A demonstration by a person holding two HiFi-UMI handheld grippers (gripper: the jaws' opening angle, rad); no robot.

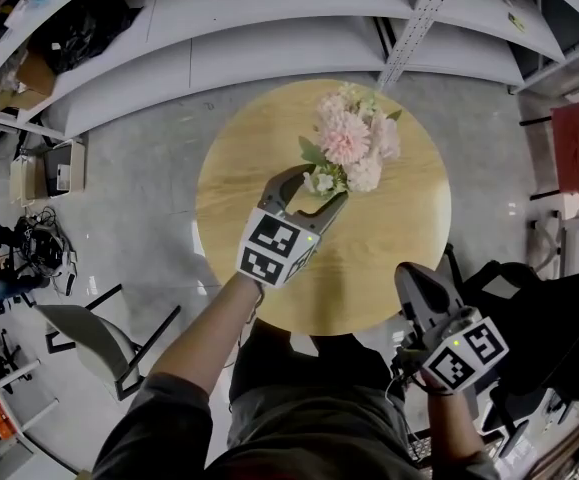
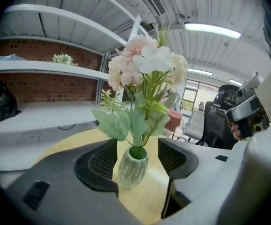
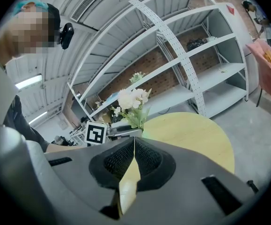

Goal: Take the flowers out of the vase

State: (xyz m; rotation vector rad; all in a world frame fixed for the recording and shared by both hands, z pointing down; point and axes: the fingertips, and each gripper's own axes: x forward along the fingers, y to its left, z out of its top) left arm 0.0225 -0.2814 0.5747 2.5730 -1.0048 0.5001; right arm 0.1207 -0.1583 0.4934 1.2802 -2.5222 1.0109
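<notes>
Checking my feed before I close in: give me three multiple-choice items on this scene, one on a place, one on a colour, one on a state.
1. Where does the vase stand?
A) on the floor
B) on the table, between the fingers of the left gripper
C) on a shelf

2. The flowers are mostly:
A) pink and cream
B) blue
C) red

3. The fingers of the right gripper are:
A) wide apart
B) shut on a stem
C) shut, empty

Answers: B, the left gripper view shows the vase on the wood between spread fingers; A, the blooms look so in the head view; C, its fingers meet with nothing between.
</notes>
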